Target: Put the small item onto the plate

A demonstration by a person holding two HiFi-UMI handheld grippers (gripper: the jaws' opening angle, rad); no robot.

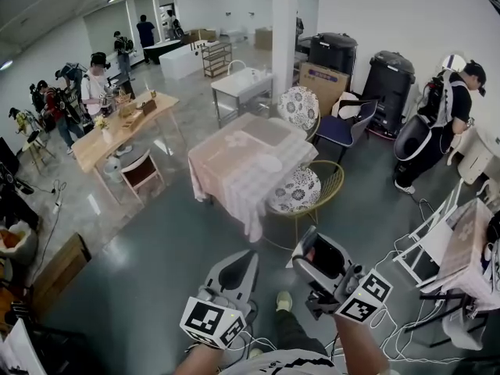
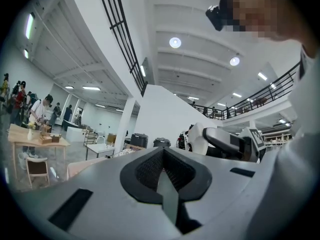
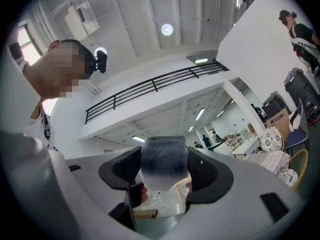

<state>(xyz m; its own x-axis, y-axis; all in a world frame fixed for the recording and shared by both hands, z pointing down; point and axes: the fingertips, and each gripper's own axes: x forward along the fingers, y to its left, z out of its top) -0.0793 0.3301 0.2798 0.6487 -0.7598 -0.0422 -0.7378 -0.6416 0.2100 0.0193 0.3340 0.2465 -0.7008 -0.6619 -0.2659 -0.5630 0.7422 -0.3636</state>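
My right gripper (image 1: pixel 316 250) is shut on a small grey-and-black blocky item (image 1: pixel 328 259), held at waist height far from the table. In the right gripper view the item (image 3: pixel 164 160) fills the gap between the jaws of this gripper (image 3: pixel 164 171). My left gripper (image 1: pixel 244 258) hangs beside it, shut and empty; its pads meet in the left gripper view (image 2: pixel 165 159). Ahead stands a table with a pink checked cloth (image 1: pixel 226 170). A pale plate-like shape (image 1: pixel 269 162) lies on it, too small to make out clearly.
Two chairs with floral cushions (image 1: pixel 297 190) (image 1: pixel 298 106) stand at the table's right side. A folding rack (image 1: pixel 437 241) and white cables (image 1: pixel 406 330) lie to my right on the floor. Several people work at a wooden table (image 1: pixel 117 127) far left; another person (image 1: pixel 445 108) stands at right.
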